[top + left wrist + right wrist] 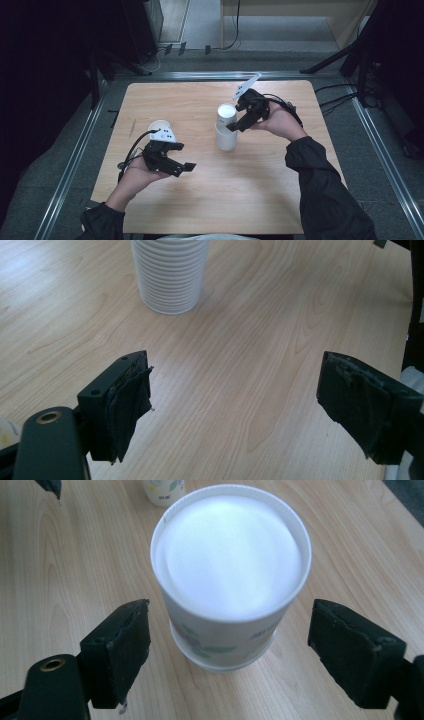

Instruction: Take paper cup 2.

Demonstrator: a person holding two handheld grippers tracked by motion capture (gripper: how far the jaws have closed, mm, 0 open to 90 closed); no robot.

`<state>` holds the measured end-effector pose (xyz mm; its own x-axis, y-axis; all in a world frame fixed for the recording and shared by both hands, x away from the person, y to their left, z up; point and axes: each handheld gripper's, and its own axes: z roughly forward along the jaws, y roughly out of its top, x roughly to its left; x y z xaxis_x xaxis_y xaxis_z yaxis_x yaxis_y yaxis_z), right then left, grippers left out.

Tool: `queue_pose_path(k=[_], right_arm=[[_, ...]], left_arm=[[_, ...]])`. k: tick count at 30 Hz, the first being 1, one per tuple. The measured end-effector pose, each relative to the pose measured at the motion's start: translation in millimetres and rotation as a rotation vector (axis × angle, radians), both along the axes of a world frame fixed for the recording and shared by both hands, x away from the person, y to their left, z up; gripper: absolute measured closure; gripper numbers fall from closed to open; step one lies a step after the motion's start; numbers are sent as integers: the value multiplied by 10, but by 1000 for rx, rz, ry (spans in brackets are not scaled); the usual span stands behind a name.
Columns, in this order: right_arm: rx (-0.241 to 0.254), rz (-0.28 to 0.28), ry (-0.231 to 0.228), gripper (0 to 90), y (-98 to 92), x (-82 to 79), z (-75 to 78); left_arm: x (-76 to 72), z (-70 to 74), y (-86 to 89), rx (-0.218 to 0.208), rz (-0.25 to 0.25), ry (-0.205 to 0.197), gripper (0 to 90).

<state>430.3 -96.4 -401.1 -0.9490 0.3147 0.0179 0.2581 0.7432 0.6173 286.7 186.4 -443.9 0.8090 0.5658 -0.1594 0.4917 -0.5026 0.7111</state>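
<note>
Cups are the whole deal on this light wooden table (pixel 210 200). Middle of it there's a stack of white paper cups (pixel 226 127), standing upside down, with the flat base of the top cup facing up. In the right gripper view you can see faint green print near the rim of that top cup, plus the edge of the cup under it.

Right gripper (pixel 239 121) is angled in at the stack from its right side, held in the person's right hand (pixel 279 120). Its 2 jaws stand wide apart, 1 on each side of the top cup, with clear gaps on both sides, so nothing's pinched.

Left gripper (pixel 181 167) is well apart from the stack, over bare wood toward the near left. Jaws spread open too, nothing between them but tabletop. Its own view looks across at the ribbed lower part of the stack.

Also 1 single cup (pixel 158 126) sits by itself just behind the left gripper, partly hidden by it.
</note>
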Motion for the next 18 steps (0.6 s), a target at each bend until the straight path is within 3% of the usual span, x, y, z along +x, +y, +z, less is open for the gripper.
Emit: queue_pose_path(k=[3, 11, 13, 15, 18], right_arm=[[-26, 17, 1, 188, 80, 47, 26], [-69, 54, -18, 269, 207, 92, 105], [-71, 69, -17, 321, 221, 88, 128], [-78, 73, -16, 324, 236, 82, 140], [-94, 73, -16, 328, 243, 74, 155]], left_arm=[[-66, -41, -38, 2, -31, -27, 142], [-112, -107, -94, 22, -45, -8, 141], [-111, -109, -87, 12, -42, -4, 141], [-102, -114, -64, -12, -45, 1, 141], [-95, -117, -51, -15, -40, 1, 141]])
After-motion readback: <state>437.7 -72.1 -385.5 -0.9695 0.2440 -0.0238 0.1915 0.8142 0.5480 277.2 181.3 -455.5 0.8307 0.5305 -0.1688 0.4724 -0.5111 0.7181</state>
